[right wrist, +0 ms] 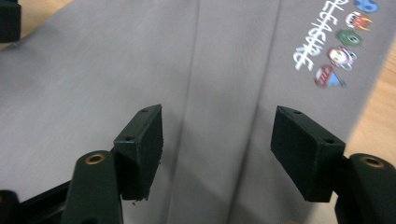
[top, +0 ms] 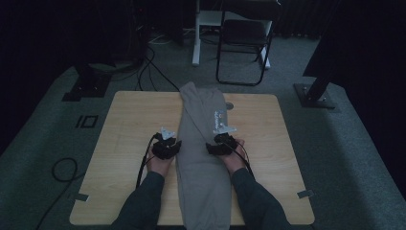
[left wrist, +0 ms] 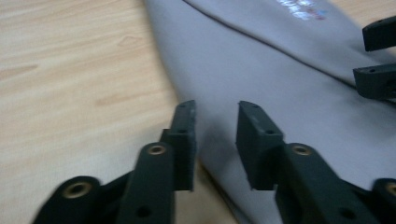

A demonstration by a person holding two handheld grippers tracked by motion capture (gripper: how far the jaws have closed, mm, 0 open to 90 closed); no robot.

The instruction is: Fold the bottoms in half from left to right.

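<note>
Grey fabric — a folded garment (top: 201,143) — is lying lengthwise down the middle of the wooden table (top: 129,139), running between the two grippers. At its left edge the left gripper (top: 168,143) is hovering with its jaws parted a little, nothing pinched between them, the cloth's border just beneath and to their right. Across the cloth, the right gripper (top: 219,142) is standing with jaws spread wide over the grey surface — gripping nothing — with a small colourful print (right wrist: 334,44) lying ahead and to its right.

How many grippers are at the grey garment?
2: the left gripper at the grey garment's left edge, the right gripper over its right side, both open.
</note>
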